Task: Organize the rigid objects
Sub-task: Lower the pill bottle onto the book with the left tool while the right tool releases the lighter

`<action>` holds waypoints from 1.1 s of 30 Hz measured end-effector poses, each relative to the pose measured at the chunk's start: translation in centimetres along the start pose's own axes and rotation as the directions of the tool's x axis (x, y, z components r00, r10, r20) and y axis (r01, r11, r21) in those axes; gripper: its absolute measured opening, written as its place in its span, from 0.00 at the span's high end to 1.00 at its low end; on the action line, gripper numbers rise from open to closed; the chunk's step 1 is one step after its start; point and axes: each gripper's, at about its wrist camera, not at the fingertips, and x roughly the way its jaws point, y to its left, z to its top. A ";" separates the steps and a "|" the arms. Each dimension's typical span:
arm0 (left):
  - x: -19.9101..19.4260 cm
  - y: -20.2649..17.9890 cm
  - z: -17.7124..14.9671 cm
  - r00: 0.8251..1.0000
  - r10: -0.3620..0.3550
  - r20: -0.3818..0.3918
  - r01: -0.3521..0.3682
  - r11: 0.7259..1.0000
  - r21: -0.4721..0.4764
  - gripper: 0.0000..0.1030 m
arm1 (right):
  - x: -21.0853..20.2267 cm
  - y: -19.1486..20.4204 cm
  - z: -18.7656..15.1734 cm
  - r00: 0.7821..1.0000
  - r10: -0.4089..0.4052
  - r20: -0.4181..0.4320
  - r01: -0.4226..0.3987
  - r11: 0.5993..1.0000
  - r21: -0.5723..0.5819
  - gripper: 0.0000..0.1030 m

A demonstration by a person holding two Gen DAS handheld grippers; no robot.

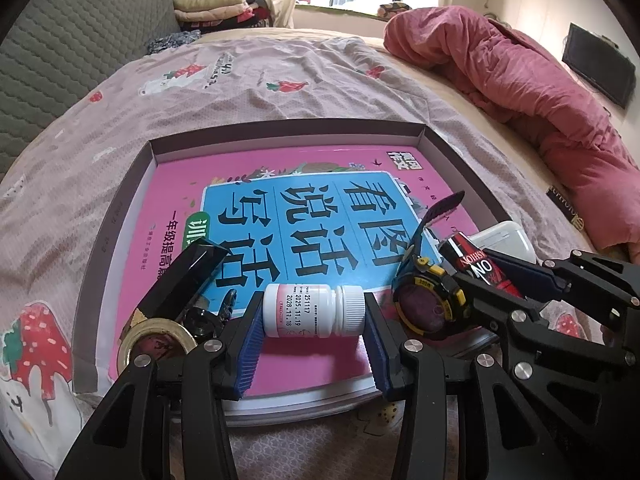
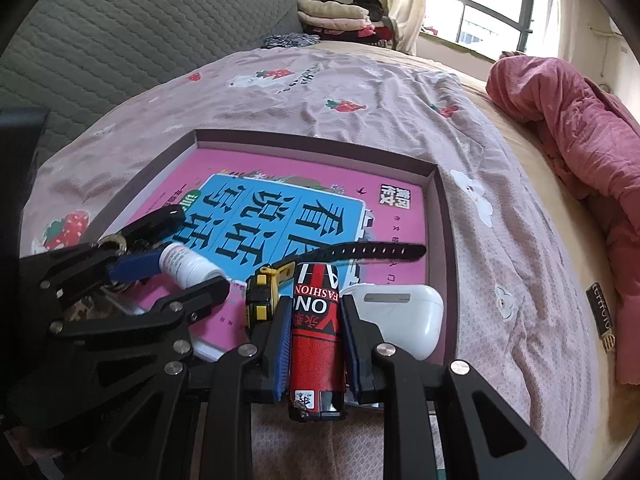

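A shallow box [image 1: 120, 208] on the bed holds a pink book [image 1: 180, 200]. My left gripper [image 1: 314, 322] is shut on a white pill bottle [image 1: 312, 310] lying sideways over the book's near edge; the bottle also shows in the right wrist view [image 2: 188, 266]. My right gripper [image 2: 314, 340] is shut on a red and black lighter [image 2: 316, 328], also seen in the left wrist view [image 1: 484, 266]. A black and yellow watch [image 1: 428, 300] lies between the two. A white earbud case [image 2: 400, 316] sits right of the lighter.
A tape roll [image 1: 156, 340], a black rectangular object [image 1: 180, 280] and small dark items lie at the box's near left. A crumpled pink quilt [image 1: 520, 92] lies on the right. A grey headboard [image 1: 72, 48] stands at the left. Folded clothes [image 1: 216, 4] lie far back.
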 end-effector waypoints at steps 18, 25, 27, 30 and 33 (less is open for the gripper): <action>0.2 -0.5 -0.1 0.999 0.033 0.001 -0.033 0.998 0.051 0.54 | -0.6 -0.4 -0.2 1.000 -0.001 0.001 0.001 1.000 0.017 0.77; 0.2 -0.6 -0.1 1.000 0.028 0.001 -0.028 0.998 0.055 0.51 | -1.8 -1.7 -0.6 0.999 0.002 0.034 -0.005 0.996 0.084 0.72; 0.2 -0.5 -0.1 0.999 0.033 0.002 -0.033 0.998 0.055 0.49 | -2.2 -2.0 -0.7 0.999 0.009 0.042 -0.013 0.994 0.109 0.71; 0.2 -0.5 -0.1 0.999 0.040 0.002 -0.040 0.998 0.052 0.45 | -3.0 -2.3 -1.0 0.997 0.010 0.079 -0.021 0.991 0.129 0.69; 0.1 -0.3 -0.1 0.999 0.036 0.003 -0.037 0.998 0.046 0.45 | -3.6 -2.4 -1.2 0.995 0.015 0.094 -0.028 0.989 0.144 0.64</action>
